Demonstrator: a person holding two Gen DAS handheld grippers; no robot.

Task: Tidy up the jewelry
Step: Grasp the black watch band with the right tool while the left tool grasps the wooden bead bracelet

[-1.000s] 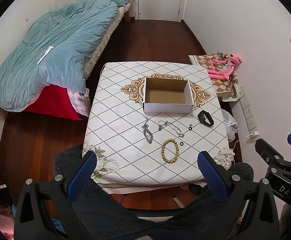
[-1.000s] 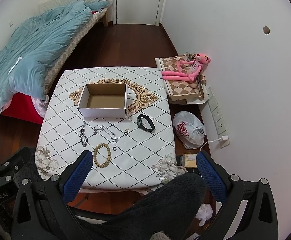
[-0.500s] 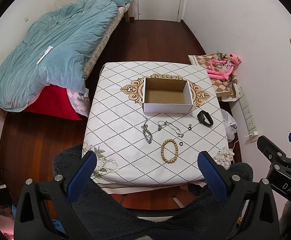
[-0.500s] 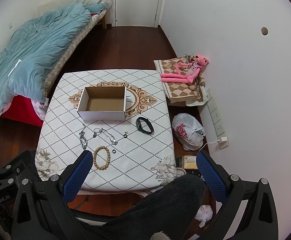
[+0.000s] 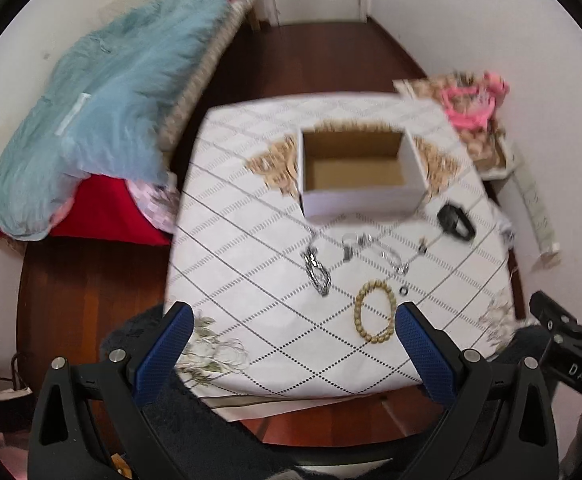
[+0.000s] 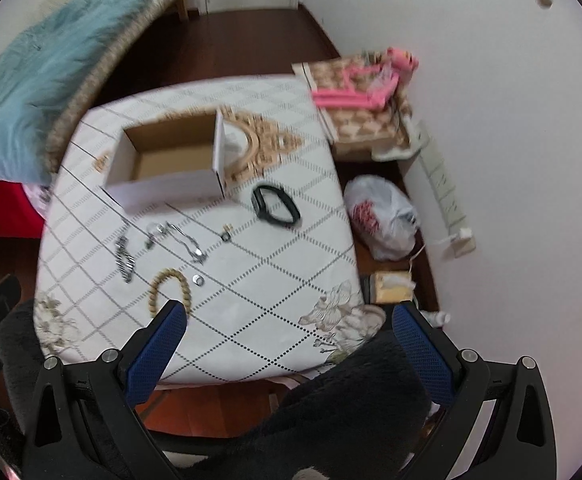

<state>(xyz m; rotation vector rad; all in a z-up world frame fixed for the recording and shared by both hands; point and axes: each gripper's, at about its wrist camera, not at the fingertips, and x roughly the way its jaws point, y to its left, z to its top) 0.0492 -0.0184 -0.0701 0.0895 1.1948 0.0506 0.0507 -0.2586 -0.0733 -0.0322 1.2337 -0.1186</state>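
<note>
An open empty cardboard box (image 5: 355, 172) (image 6: 171, 160) stands mid-table on the patterned cloth (image 5: 251, 280). In front of it lie a wooden bead bracelet (image 5: 374, 317) (image 6: 169, 289), a silver chain (image 5: 315, 268) (image 6: 125, 260), a thin silver bracelet (image 5: 387, 254) (image 6: 187, 242), a small ring (image 5: 403, 291) (image 6: 198, 279), a tiny charm (image 6: 226, 235) and a black wristband (image 5: 455, 222) (image 6: 275, 205). My left gripper (image 5: 291, 344) is open and empty above the near table edge. My right gripper (image 6: 287, 344) is open and empty, its left finger (image 6: 159, 348) just in front of the bead bracelet.
A bed with a blue duvet (image 5: 103, 100) stands left of the table. A pink plush toy (image 6: 363, 84) lies on a low stand by the right wall, with a plastic bag (image 6: 383, 216) and power strip (image 6: 447, 196) on the floor. Dark fuzzy fabric (image 6: 331, 400) lies below the grippers.
Both grippers have moved forward and down toward the table, so the jewelry looks larger and nearer. Both views are motion-blurred. Nothing has been taken hold of.
</note>
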